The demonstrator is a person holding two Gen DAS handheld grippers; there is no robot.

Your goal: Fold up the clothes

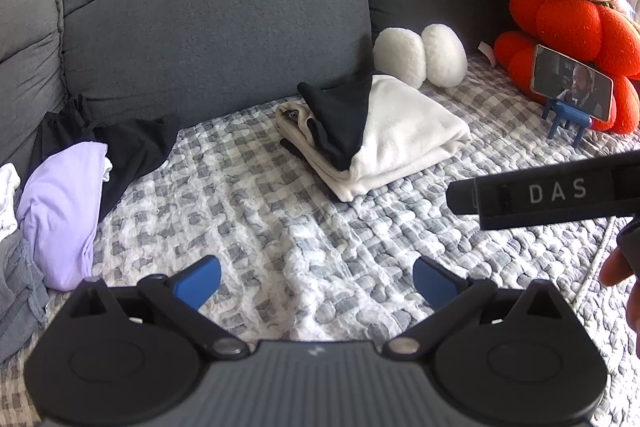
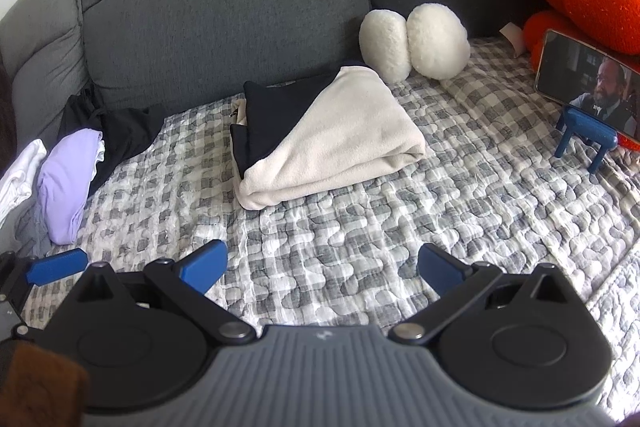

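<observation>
Both grippers empty above the quilt (image 2: 400,207).
Left gripper (image 1: 316,281) and right gripper (image 2: 322,269) spread wide; folded clothes (image 2: 332,135) beyond.

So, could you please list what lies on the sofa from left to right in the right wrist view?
White garment → lilac garment → folded cream and black pile → white plush cushion → phone on blue stand.
</observation>
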